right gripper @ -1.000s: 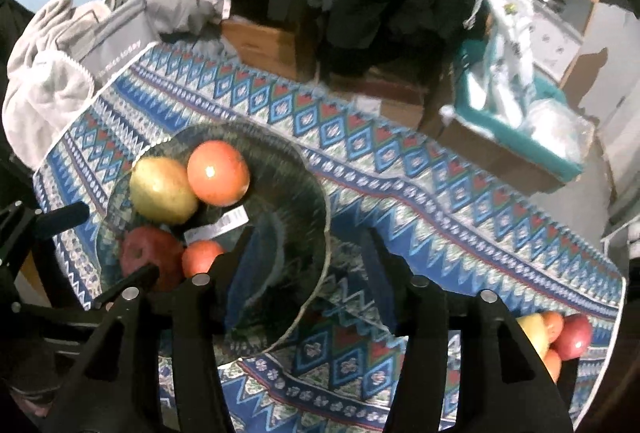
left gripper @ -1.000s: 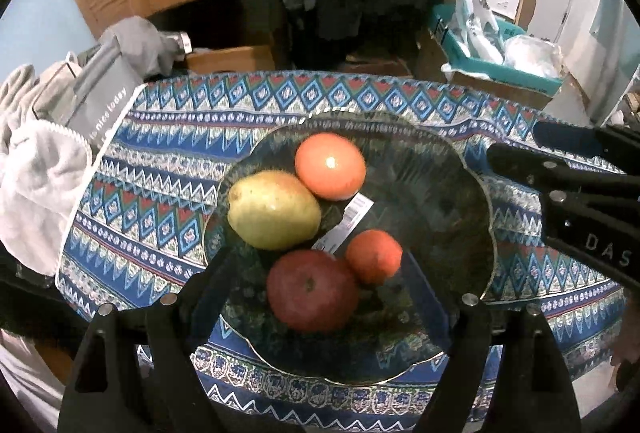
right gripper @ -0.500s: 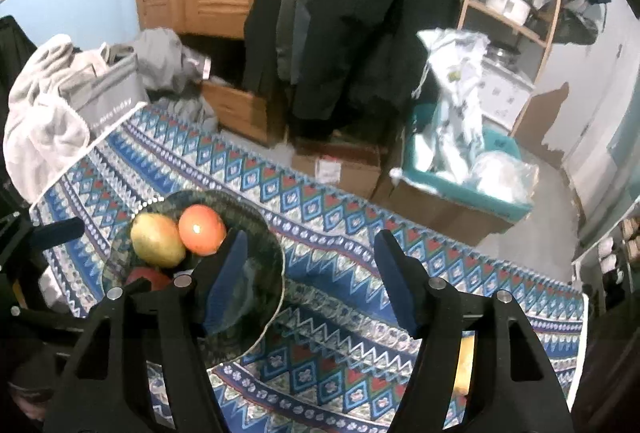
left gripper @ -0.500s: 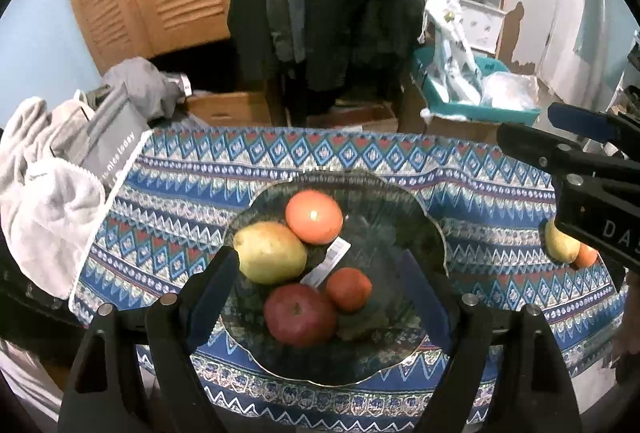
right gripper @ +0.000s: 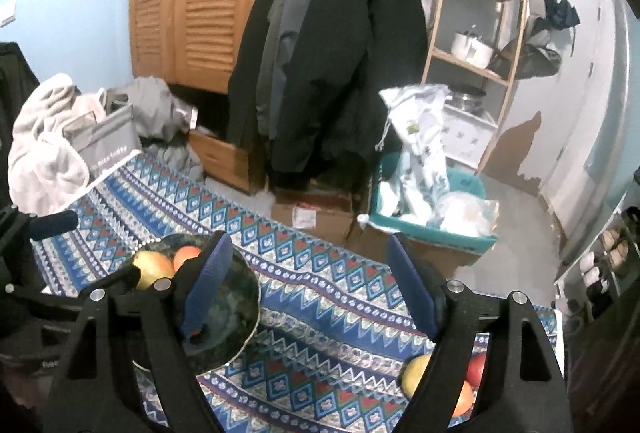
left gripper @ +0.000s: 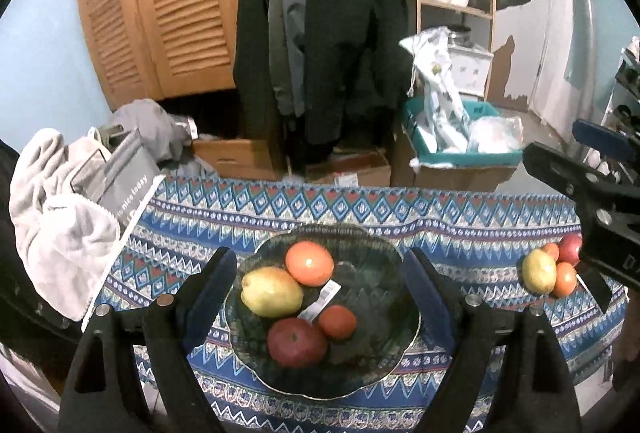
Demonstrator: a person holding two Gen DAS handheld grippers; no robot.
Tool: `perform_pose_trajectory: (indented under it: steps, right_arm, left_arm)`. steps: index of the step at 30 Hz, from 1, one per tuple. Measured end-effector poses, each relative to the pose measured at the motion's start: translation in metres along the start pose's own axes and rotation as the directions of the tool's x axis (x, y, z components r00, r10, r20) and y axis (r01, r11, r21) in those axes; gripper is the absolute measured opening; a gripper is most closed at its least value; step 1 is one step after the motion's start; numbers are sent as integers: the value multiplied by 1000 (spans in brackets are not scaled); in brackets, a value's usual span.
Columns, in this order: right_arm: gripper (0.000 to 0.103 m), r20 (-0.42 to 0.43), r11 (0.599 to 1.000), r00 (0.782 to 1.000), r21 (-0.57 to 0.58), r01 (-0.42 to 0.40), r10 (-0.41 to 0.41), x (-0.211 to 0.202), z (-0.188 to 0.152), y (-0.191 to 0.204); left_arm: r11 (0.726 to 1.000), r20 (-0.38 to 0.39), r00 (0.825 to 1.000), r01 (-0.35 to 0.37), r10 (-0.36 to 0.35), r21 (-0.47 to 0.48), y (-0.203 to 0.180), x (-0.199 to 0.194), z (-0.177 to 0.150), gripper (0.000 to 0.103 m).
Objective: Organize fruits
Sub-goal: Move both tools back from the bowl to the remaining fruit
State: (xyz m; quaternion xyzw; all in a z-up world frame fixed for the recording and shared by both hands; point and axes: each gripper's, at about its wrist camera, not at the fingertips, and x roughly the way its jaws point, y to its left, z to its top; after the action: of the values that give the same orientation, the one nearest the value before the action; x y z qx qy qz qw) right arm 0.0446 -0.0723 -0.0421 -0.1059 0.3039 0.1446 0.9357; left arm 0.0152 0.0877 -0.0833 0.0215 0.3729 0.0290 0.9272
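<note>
A dark glass bowl (left gripper: 384,273) sits on the patterned tablecloth (left gripper: 224,213). It holds a yellow pear (left gripper: 271,292), an orange (left gripper: 309,263), a red apple (left gripper: 297,341), a small tangerine (left gripper: 337,321) and a white label (left gripper: 320,300). My left gripper (left gripper: 320,293) is open and empty, raised above the bowl. My right gripper (right gripper: 308,289) is open and empty, above the cloth right of the bowl (right gripper: 232,309). A second cluster of fruit (left gripper: 550,269) lies on the cloth at the right; it also shows in the right wrist view (right gripper: 416,373).
A grey bag and towels (left gripper: 72,201) sit at the table's left end. Behind the table are hanging coats (left gripper: 320,33), cardboard boxes (left gripper: 236,157), a teal bin with bags (left gripper: 448,137) and a wooden shelf (right gripper: 476,33).
Both grippers have pulled up and back from the bowl, staying open. The view now takes in more of the room and the fruit cluster at the right.
</note>
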Motion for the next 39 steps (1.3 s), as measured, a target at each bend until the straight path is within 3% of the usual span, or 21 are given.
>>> perform_pose_trajectory:
  steps: [12,18,39]
  right_arm:
    - [82,81,1000,996,14,22,-23,-40,-2,-22]
    - [84,112,999,993,30,40,-43,-56,-8,-37]
    - [84,75,982,986,129,140,-150,-77,-45,-109]
  left_arm:
    - [1000,92,995,22,-22,5,-12,-26,12,87]
    - [999,138,989,49,-49,5,-21,-39,17,92]
    - [984,124,980,146,-158,103,-91,-37,24,93]
